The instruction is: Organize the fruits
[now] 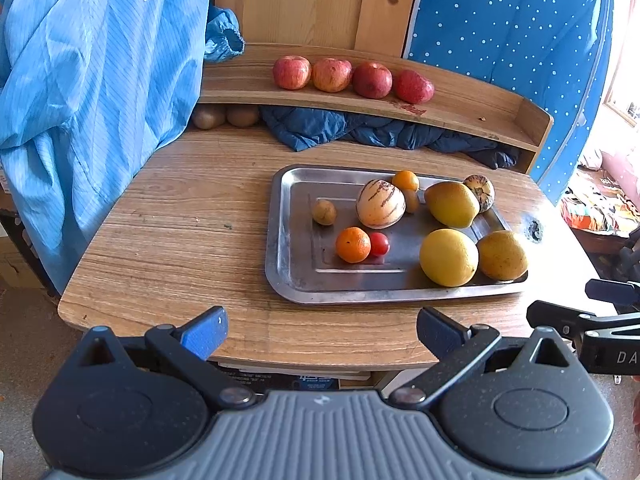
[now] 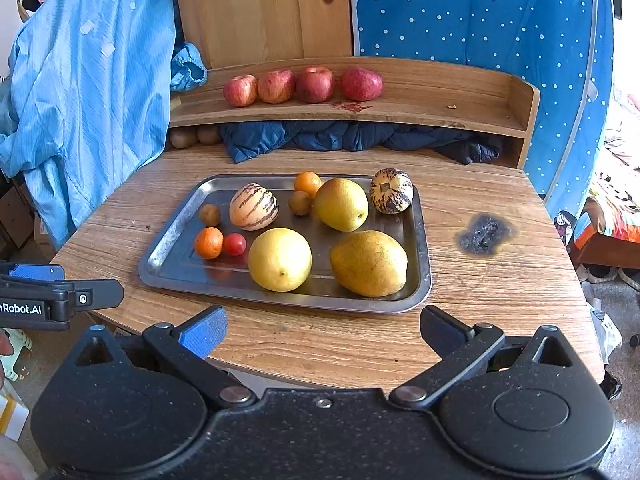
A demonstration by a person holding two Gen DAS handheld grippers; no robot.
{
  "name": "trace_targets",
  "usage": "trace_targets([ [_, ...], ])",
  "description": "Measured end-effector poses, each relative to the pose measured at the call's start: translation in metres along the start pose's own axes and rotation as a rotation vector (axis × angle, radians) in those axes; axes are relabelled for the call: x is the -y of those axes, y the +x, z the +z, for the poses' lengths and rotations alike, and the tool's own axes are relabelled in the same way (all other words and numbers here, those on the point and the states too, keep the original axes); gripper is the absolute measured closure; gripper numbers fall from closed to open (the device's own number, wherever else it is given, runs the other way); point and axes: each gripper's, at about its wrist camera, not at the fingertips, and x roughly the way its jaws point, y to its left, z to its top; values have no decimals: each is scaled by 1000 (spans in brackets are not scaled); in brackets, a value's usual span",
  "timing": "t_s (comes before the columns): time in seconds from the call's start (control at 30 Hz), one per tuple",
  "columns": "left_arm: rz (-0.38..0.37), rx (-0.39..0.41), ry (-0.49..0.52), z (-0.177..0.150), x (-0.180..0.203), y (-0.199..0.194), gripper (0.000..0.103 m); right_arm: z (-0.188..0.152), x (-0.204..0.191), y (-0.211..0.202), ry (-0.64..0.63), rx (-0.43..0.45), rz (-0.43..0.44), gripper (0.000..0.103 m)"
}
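Steel catches the light where the tray (image 2: 168, 256) lies flat on your wooden table (image 2: 480, 300), holding the loose fruit: two big yellow citrus, one (image 2: 280, 259) near the middle and one (image 2: 369, 263) to its right, a yellow-green mango (image 2: 341, 204) behind them, and a striped pale melon (image 2: 253, 206) to the left. A small orange (image 2: 209, 243) touches a red cherry tomato (image 2: 235, 244) at the near left of the tray; a second striped melon (image 2: 391, 191) sits at the far right corner. On the far shelf (image 2: 440, 104), four red apples (image 2: 276, 86) stand in a row.

Your left gripper (image 1: 322, 334) hovers off the near edge of the table, its jaws spread wide with nothing between them. Your right gripper (image 2: 323, 332) hangs just short of the tray's near rim, fingers likewise wide apart and empty. A dark burn mark (image 2: 484, 234) scars the table right of the tray.
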Motion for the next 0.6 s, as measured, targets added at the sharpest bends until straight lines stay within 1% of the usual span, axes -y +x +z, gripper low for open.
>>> trace_targets([
  [0.6,0,-4,-4,-1,-1,1,1,0,-1,0,-2,0,0,1],
])
